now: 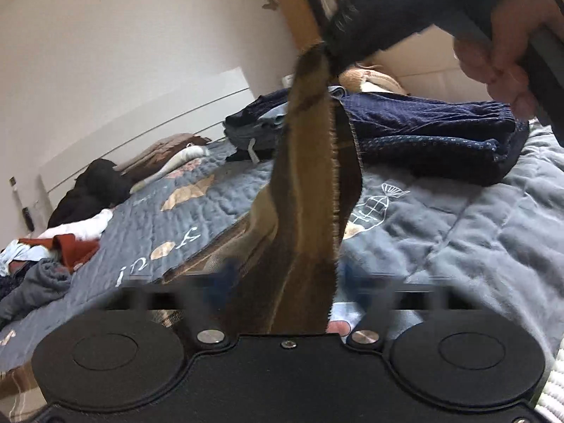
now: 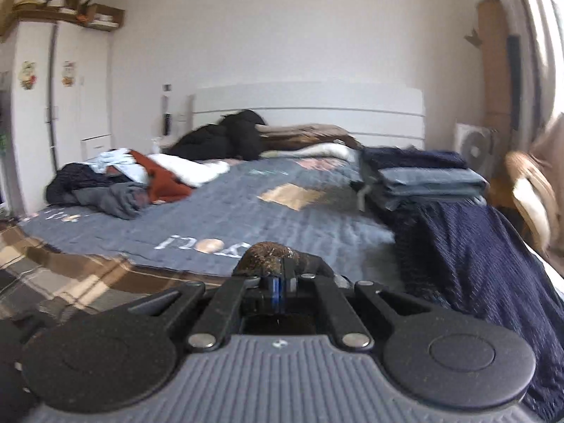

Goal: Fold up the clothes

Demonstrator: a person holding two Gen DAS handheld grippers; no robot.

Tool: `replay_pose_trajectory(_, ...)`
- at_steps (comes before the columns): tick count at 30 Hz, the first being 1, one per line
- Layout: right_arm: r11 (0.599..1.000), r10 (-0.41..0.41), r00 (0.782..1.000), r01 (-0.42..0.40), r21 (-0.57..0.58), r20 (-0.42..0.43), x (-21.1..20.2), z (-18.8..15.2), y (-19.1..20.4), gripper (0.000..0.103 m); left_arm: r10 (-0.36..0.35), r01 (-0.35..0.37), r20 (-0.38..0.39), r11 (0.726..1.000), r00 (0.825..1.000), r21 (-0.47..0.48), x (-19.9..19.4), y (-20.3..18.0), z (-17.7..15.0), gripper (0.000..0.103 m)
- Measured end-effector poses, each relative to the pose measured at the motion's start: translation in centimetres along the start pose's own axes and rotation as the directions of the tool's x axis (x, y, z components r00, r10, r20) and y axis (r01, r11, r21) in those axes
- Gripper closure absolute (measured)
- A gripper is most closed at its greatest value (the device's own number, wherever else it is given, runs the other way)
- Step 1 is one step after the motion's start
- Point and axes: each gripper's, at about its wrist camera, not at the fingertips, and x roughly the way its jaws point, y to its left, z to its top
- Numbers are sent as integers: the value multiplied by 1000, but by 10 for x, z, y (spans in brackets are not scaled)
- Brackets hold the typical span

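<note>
While my right gripper (image 2: 278, 283) pinches one end of the brown plaid cloth (image 1: 306, 190) and lifts it above the bed (image 2: 246, 218), I cannot tell my blurred left gripper's (image 1: 282, 282) state. Folded stack (image 2: 426, 179) done; unfolded heap (image 2: 123, 183) remains, so I judge roughly halfway.

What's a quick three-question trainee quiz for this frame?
1. True or false: the right claw is shut on the scarf.
2. In the right wrist view, the folded stack sits on the quilt: A) left side, B) right side, C) centre.
3. Fill in: the rust-red garment lies in the ____ pile (folded/unfolded).

Key: 1 true; 2 B; 3 unfolded.
</note>
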Motion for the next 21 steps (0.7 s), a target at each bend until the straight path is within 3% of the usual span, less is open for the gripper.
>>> replay_pose_trajectory(1,1000,13,1000,-13,3,1,1,1,1,102,-8,8,-26,1000,1000,-27,4,4,1,100)
replay_pose_trajectory(3,1000,28,1000,-28,3,-1,3,0,3,102,-10,2,-44,987,999,-164,8,26,2,101)
replay_pose_trajectory(5,1000,16,1000,-16,-6,-19,7,-5,3,102,19,-31,-50,969,999,-245,7,47,3,101)
replay_pose_trajectory(9,1000,-1,997,-1,-26,-80,18,-19,6,91,77,-96,-66,925,995,-367,4,88,7,101)
replay_pose_trajectory(13,998,-2,989,-7,-59,-149,29,-38,17,55,141,-164,-87,901,986,-401,-1,114,8,101)
replay_pose_trajectory(16,997,-4,980,-13,-83,-199,37,-52,26,46,153,-176,-89,895,984,-410,-5,119,10,101)
replay_pose_trajectory(21,990,9,960,-48,-133,-281,55,-79,46,45,174,-199,-96,879,980,-434,-11,130,12,101)
